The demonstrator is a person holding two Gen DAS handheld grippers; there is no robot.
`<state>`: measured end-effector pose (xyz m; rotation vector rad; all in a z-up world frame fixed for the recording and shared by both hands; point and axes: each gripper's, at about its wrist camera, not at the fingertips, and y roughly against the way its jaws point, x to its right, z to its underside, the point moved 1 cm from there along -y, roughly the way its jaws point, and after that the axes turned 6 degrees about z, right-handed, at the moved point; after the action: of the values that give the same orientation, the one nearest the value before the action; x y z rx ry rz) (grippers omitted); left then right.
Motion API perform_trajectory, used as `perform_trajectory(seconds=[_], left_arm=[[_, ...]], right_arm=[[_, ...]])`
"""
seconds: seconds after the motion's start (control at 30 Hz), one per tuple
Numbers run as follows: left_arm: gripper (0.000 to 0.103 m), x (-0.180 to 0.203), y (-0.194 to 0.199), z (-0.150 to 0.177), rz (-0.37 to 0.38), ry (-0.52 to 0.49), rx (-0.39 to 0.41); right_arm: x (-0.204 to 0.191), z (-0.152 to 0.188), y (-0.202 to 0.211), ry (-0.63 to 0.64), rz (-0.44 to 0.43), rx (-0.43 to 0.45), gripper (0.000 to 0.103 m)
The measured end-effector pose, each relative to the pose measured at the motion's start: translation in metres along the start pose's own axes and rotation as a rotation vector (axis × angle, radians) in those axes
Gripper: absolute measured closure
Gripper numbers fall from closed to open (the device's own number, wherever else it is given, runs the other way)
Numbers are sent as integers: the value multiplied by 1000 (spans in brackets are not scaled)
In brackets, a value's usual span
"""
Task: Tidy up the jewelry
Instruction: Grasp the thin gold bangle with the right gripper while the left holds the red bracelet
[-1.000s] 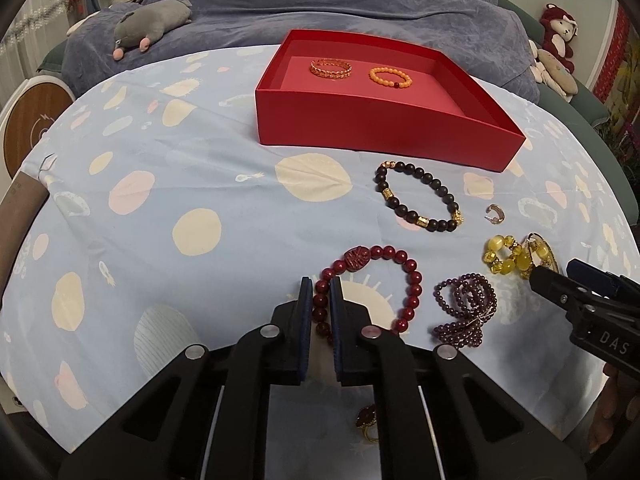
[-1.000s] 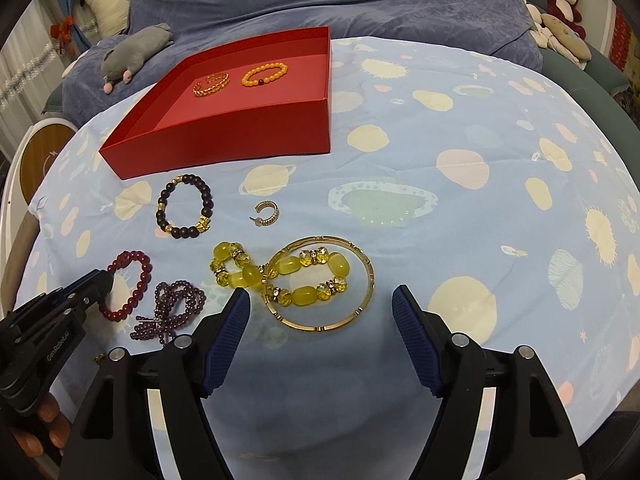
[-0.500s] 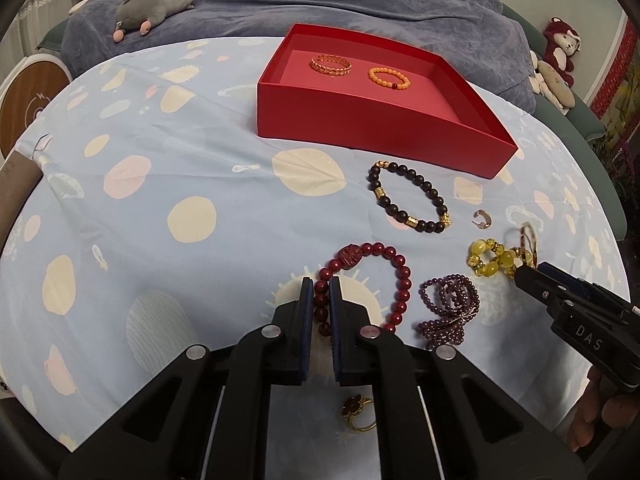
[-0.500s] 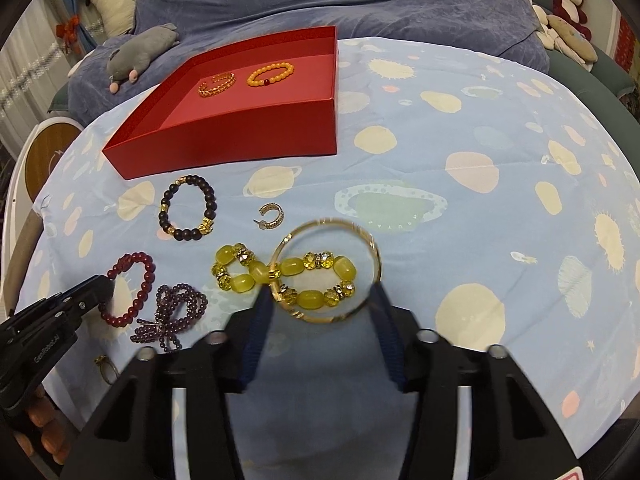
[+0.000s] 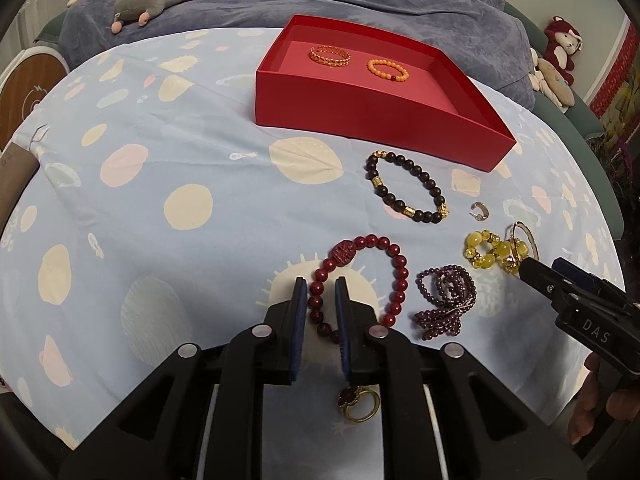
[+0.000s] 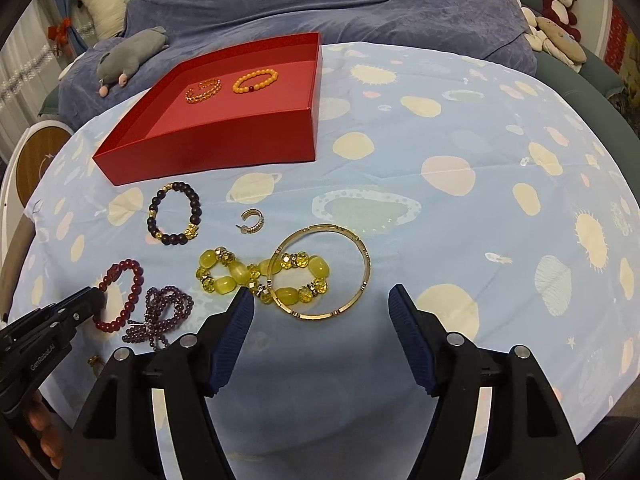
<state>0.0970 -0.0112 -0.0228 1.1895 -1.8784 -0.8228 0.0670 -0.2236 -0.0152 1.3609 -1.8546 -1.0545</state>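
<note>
- The red bead bracelet (image 5: 362, 280) lies on the table (image 5: 160, 168), near its front edge; the left hand-held gripper (image 5: 321, 285) has its two blue pads nearly closed on the bracelet's left strand.
- Just right of it sits a purple bead bundle (image 5: 446, 302); a gold ring with a red stone (image 5: 357, 399) lies beneath the gripper body.
- The right hand-held gripper (image 6: 322, 304) is spread wide open over the table, clasping nothing, right at the near side of a gold bangle (image 6: 320, 272) and a yellow bead bracelet (image 6: 260, 276) that overlap.
- Further back: one dark bead bracelet (image 6: 174, 214) and one small hoop earring (image 6: 253, 221).
- The red tray (image 6: 208, 148) holds two pieces, a gold chain bracelet (image 6: 203, 91) and an orange bead bracelet (image 6: 255, 80).
- A pale blue cloth with planets and suns covers the table; behind it a blue-grey blanket (image 6: 320, 4) carries one grey plush mouse (image 6: 130, 54).
</note>
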Motion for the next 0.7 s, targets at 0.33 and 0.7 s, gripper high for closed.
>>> perform_trajectory(seconds=[0.33,0.7], left_arm=[[80,9,-10,-9,-25,-60,22],[95,2,-3,-6,0,-36,21]], right_arm=[[0,-15,-19,-30,-38,-5,40],[-3,-9,1,-1,-48,41,44]])
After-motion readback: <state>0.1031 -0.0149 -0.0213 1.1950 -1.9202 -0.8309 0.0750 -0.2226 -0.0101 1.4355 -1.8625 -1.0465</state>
